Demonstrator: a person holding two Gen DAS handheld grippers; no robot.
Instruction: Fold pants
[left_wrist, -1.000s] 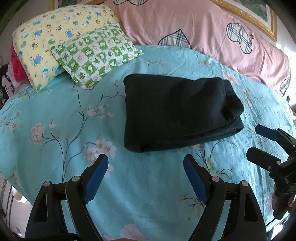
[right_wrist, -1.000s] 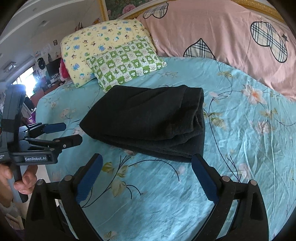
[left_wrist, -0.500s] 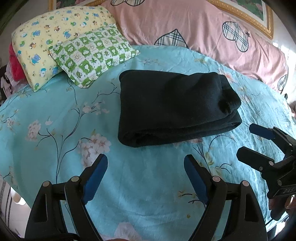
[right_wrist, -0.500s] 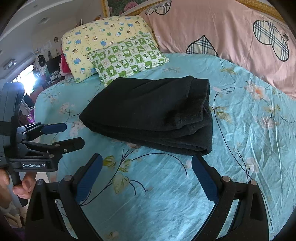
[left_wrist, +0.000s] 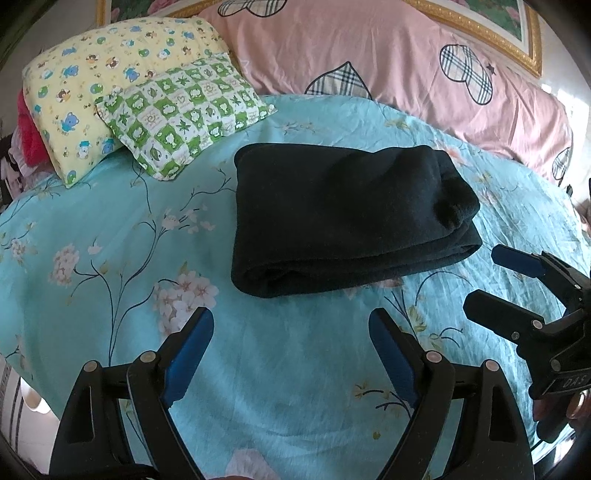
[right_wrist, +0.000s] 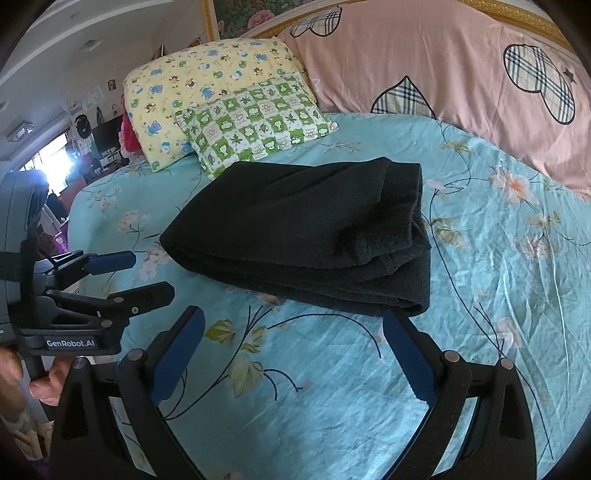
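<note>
Left wrist view: a yellow pillow (left_wrist: 92, 85) and green checked pillow (left_wrist: 184, 114) lean at the bedhead; folded black pants (left_wrist: 340, 218) lie mid-bed on the floral turquoise sheet (left_wrist: 92, 221). Left gripper (left_wrist: 291, 328) and right gripper (right_wrist: 291, 325) hover nearby, jaws spread, empty.

The pants (left_wrist: 343, 218) are thick black cloth, soft and fuzzy, not shiny. The bed sheet (left_wrist: 295, 369) is thin blue cloth with small wrinkles and a little shine. The two pillows (left_wrist: 122, 96) are smooth printed cloth. The left gripper (left_wrist: 291, 347) and right gripper (right_wrist: 291, 347) are dull black plastic with blue ridged pads (left_wrist: 188, 354) and small shiny metal pins.
</note>
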